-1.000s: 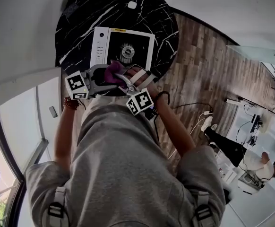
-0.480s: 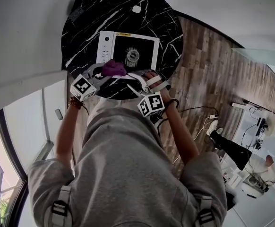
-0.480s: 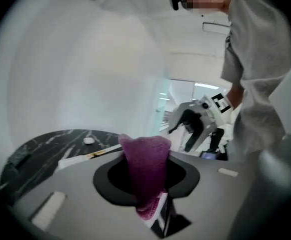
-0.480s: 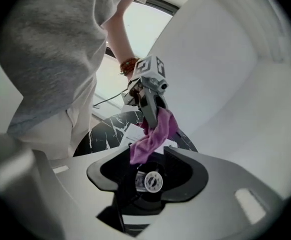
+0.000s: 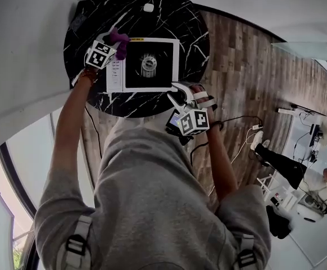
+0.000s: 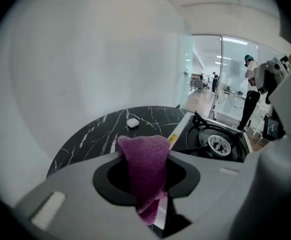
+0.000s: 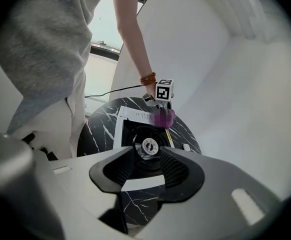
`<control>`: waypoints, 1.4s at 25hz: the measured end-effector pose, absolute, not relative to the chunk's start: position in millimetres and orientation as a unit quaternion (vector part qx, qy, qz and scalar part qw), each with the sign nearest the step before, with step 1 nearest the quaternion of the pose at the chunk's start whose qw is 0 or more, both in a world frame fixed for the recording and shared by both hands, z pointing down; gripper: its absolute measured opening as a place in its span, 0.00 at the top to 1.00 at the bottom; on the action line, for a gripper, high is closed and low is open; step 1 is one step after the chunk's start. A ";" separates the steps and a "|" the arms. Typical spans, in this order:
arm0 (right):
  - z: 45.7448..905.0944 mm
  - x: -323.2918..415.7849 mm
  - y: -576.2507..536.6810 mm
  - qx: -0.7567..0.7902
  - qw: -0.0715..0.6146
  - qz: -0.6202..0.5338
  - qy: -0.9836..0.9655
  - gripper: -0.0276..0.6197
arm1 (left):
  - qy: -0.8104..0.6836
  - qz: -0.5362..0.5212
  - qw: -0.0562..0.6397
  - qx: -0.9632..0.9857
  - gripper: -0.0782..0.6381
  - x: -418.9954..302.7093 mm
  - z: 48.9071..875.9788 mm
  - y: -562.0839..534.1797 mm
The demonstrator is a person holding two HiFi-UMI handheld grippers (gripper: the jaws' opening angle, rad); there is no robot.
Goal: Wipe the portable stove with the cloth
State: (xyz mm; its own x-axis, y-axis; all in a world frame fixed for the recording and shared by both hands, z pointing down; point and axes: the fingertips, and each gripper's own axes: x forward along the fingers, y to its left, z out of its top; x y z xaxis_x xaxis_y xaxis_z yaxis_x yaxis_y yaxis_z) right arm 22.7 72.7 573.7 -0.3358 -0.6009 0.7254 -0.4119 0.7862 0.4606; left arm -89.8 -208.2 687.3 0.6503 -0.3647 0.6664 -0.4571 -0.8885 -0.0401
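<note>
Stretching to the stove [image 5: 152, 80] corner, left gripper [image 5: 113, 41] clenches the cloth [image 5: 119, 37]; right gripper [image 7: 148, 158] jaws are closing, empty.

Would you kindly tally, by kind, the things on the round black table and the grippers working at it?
Portable stove: 1
Purple cloth: 1, clamped in the left gripper
Small white object: 1
Grippers: 2; the right gripper is empty, its jaws closing
Total: 5

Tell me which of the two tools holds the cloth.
The left tool: the purple cloth is pinched between its jaws. The right tool has nothing between its jaws, which are closing.
</note>
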 end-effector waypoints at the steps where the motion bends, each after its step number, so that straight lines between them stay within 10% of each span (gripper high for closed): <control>1: 574.7 24.2 74.9 0.315 0.484 -0.094 -0.811 0.68 | -0.223 0.363 0.060 0.903 0.75 -85.3 691.1 -203.5; 26: 579.2 -4.1 32.3 0.309 0.449 -0.107 -0.831 0.73 | -0.146 0.368 0.173 0.902 0.77 -145.3 696.1 -2.0; 35: 573.2 7.4 41.4 0.327 0.460 -0.102 -0.819 0.75 | -0.268 0.317 0.127 0.901 0.77 -111.5 667.6 -181.6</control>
State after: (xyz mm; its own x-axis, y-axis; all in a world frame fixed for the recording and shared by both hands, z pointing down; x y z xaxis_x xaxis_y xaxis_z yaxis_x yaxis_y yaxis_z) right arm 7.4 41.4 573.2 -0.3634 -0.6293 0.6870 -0.4417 0.7656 0.4677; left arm -111.5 -181.6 667.6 0.6555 -0.4014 0.6397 -0.5628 -0.8245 0.0593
